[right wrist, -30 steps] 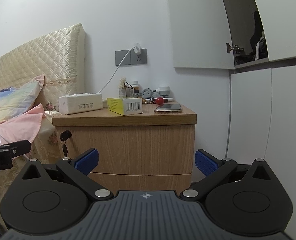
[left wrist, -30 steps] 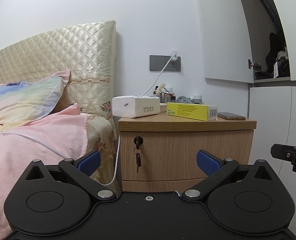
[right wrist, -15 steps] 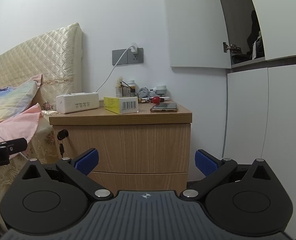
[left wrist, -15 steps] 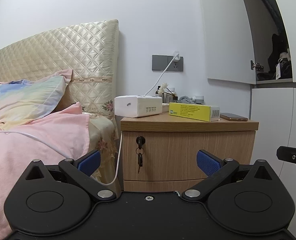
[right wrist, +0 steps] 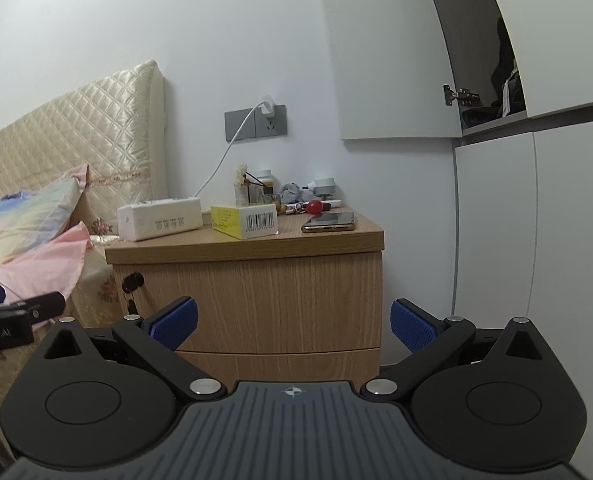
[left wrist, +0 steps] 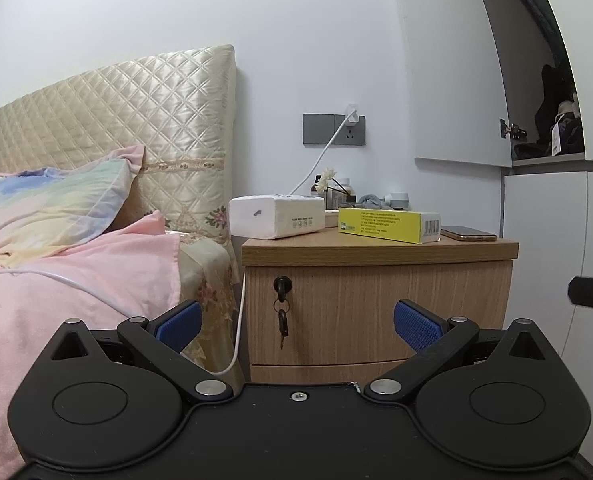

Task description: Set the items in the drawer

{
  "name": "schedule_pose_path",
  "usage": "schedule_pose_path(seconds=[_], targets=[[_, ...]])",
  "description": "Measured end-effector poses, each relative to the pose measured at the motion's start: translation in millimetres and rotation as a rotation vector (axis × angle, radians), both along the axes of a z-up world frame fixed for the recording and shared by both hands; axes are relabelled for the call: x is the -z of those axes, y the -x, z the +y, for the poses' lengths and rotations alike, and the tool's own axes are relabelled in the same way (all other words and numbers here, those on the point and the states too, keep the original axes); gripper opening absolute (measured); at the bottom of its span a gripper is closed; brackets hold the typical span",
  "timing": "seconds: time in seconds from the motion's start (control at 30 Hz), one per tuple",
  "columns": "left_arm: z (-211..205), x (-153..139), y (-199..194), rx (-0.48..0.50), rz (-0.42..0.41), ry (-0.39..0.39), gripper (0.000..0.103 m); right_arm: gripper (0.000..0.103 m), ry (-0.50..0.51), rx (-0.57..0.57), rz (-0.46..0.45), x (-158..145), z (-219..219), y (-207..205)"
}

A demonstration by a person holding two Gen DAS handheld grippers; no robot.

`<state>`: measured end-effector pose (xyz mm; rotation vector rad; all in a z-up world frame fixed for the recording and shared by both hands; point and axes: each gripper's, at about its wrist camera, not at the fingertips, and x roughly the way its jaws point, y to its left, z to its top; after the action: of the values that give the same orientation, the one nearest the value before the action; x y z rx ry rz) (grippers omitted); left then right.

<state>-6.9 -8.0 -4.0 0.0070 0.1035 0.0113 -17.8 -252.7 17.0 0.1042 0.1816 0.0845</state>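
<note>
A wood-grain nightstand [left wrist: 376, 304] with a flat top and a slightly bowed front stands at the centre of both frames, its drawer [right wrist: 256, 300] closed, a dark key [left wrist: 282, 322] hanging from the lock at the drawer's upper left. On the top, left to right, lie a white wrapped tissue pack [left wrist: 276, 216], blocky and soft-edged, a long yellow cardboard box [left wrist: 388, 224] with a barcode on its end, and a glossy phone [right wrist: 330, 222] lying flat near the right edge. Behind them sits small clutter, including a red ball [right wrist: 315, 205] and a few bottles too small to make out. A white cable [left wrist: 320, 160] runs from a grey wall socket down behind the tissue pack. At the left of the frames is a bed with a quilted cream headboard [left wrist: 136, 128] and a pink blanket [left wrist: 76, 280]. White cupboard doors [right wrist: 536, 240] fill the right. The left claw [left wrist: 298, 320] and the right claw [right wrist: 292, 322] both stand wide, blue ribbed pads apart, holding nothing, well short of the nightstand.
</note>
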Motion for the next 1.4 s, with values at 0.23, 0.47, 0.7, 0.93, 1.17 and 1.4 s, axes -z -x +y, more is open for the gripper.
schedule_pose_path(seconds=[0.23,0.47,0.7,0.93,1.17,1.4], targets=[[-0.8,0.0,2.2,-0.008,-0.007,-0.003,0.102,0.103,-0.036,-0.015,-0.02,-2.1,-7.3,5.7],[-4.1,-4.4,11.5,0.002,0.02,0.003,0.102,0.103,-0.092,-0.015,-0.022,-6.6,-19.5,8.4],[-11.9,-9.4,18.2,0.038,-0.005,-0.026,0.102,0.103,-0.146,0.004,-0.009,-8.1,-33.0,9.1],[-11.8,-6.6,9.3,0.059,-0.009,-0.032,0.102,0.103,-0.126,-0.004,-0.015,-5.8,-31.9,10.0],[-8.5,1.2,-18.0,0.06,0.001,-0.002,0.102,0.103,-0.112,-0.011,-0.062,-11.0,-31.6,0.8],[-2.4,5.3,-60.6,0.046,0.034,-0.002,0.102,0.103,-0.077,-0.066,-0.047,-11.1,-35.8,-36.4]])
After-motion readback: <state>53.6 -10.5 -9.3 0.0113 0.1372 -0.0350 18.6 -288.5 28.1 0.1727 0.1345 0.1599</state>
